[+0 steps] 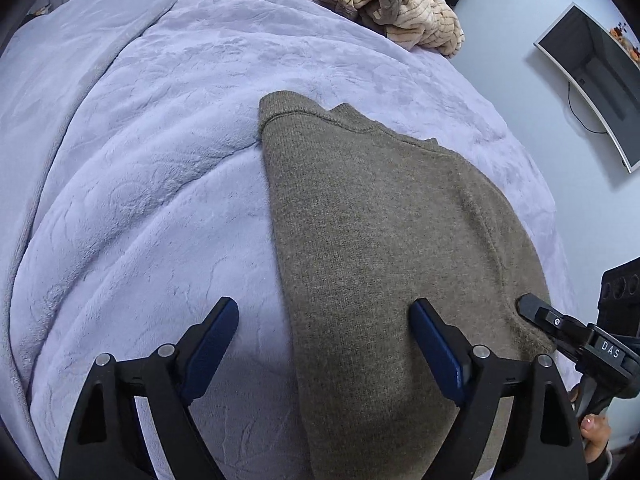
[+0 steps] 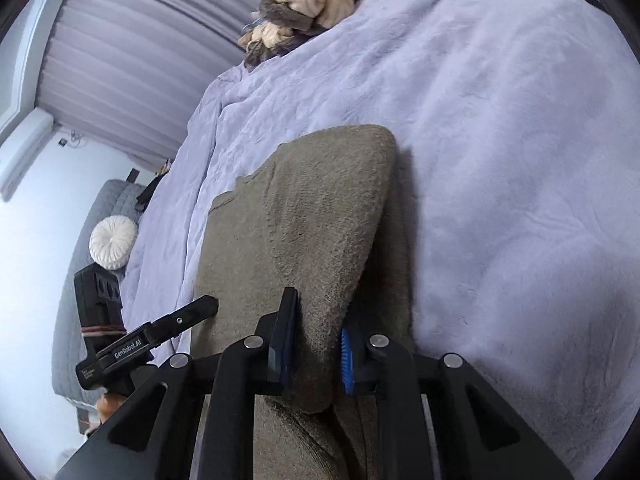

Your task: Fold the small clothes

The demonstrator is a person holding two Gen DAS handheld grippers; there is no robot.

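An olive-brown knit sweater (image 1: 384,232) lies partly folded on the lilac bedspread (image 1: 152,184). My left gripper (image 1: 324,320) is open above the sweater's near left edge, one finger over the bedspread and one over the knit, holding nothing. In the right wrist view my right gripper (image 2: 316,340) is shut on a folded layer of the sweater (image 2: 312,224) and holds that edge raised over the rest of the garment. The right gripper's tip also shows in the left wrist view (image 1: 536,312) at the sweater's right edge. The left gripper shows in the right wrist view (image 2: 180,320), left of the sweater.
A crumpled beige and brown striped blanket (image 1: 384,4) lies at the far end of the bed. A curved monitor (image 1: 592,80) hangs on the wall to the right. A round white cushion (image 2: 113,242) rests on a grey quilted piece beside the bed.
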